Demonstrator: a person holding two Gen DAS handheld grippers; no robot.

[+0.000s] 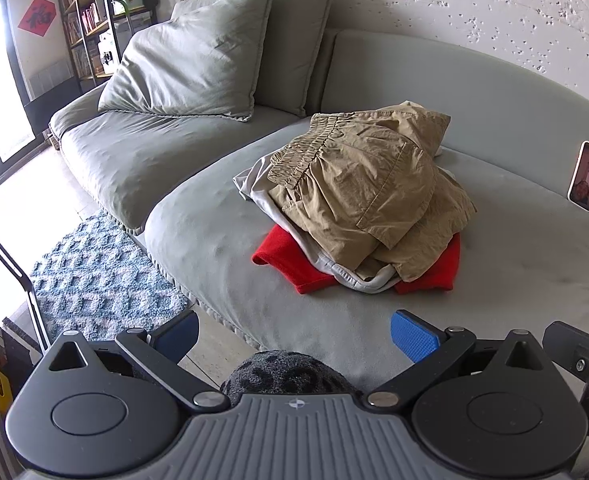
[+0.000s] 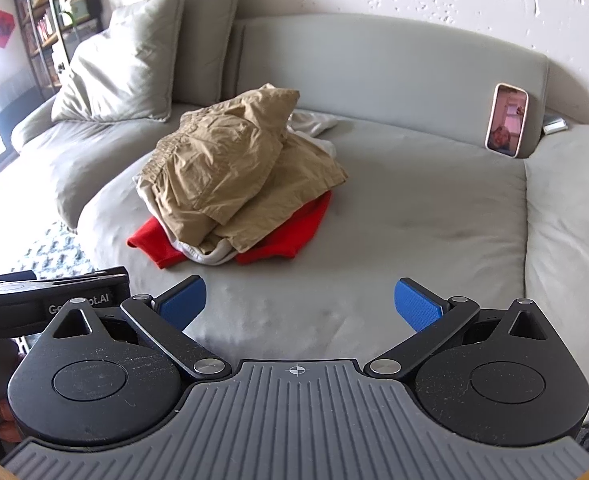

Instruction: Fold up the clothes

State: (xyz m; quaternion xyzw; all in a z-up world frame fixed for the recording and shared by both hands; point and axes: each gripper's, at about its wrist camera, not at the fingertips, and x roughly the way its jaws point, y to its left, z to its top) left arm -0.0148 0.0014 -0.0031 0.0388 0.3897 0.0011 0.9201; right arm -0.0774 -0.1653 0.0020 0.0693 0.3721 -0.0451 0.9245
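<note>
A pile of clothes lies in the middle of the grey sofa seat (image 1: 494, 272). On top are crumpled tan shorts (image 1: 358, 184) (image 2: 230, 164) with an elastic waistband. Under them is a white garment (image 1: 358, 278) (image 2: 214, 254), and a red garment (image 1: 290, 256) (image 2: 278, 240) lies at the bottom. My left gripper (image 1: 294, 336) is open, hovering short of the pile over the seat's near edge. My right gripper (image 2: 300, 302) is open too, above bare seat in front of the pile. Neither touches any cloth.
Large grey pillows (image 1: 190, 52) lean at the back left. A phone (image 1: 588, 182) (image 2: 507, 120) with a lit screen stands against the backrest at right. A blue patterned rug (image 1: 102, 272) covers the floor on the left, with a bookshelf (image 1: 94, 16) behind. A dark spotted fabric (image 1: 286, 372) sits below my left gripper.
</note>
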